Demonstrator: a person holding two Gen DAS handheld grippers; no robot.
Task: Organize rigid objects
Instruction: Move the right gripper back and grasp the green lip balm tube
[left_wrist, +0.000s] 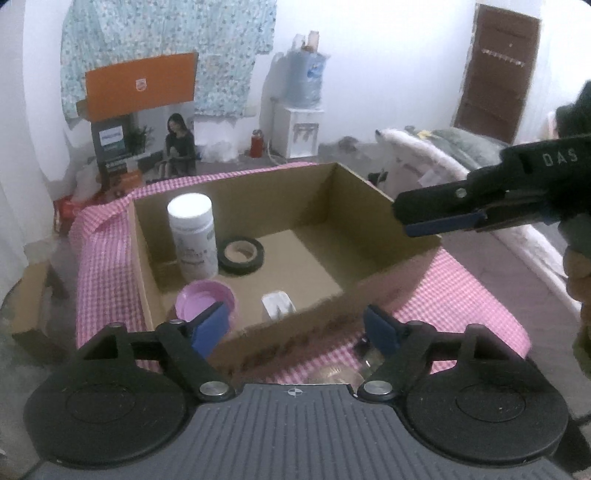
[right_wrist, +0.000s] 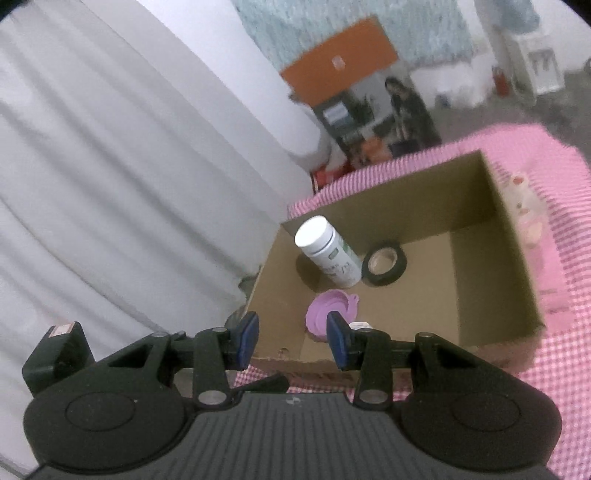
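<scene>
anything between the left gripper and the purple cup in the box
Only the cardboard box's near wall. The left gripper is open and empty just outside it; the purple cup sits right behind that wall, open from above.

Small white object (left_wrist: 277, 305) in the cardboard box (left_wrist: 369, 192): lower part hidden by the near wall, kind not legible. Pink cup (left_wrist: 206, 301): partly covered by a blue fingertip (left_wrist: 208, 325). White bottle (left_wrist: 192, 236): label print too blurred to read. Clear item (left_wrist: 343, 373) on the checked cloth (left_wrist: 461, 295): mostly hidden. Pale toy (right_wrist: 524, 206): blurred.
</scene>
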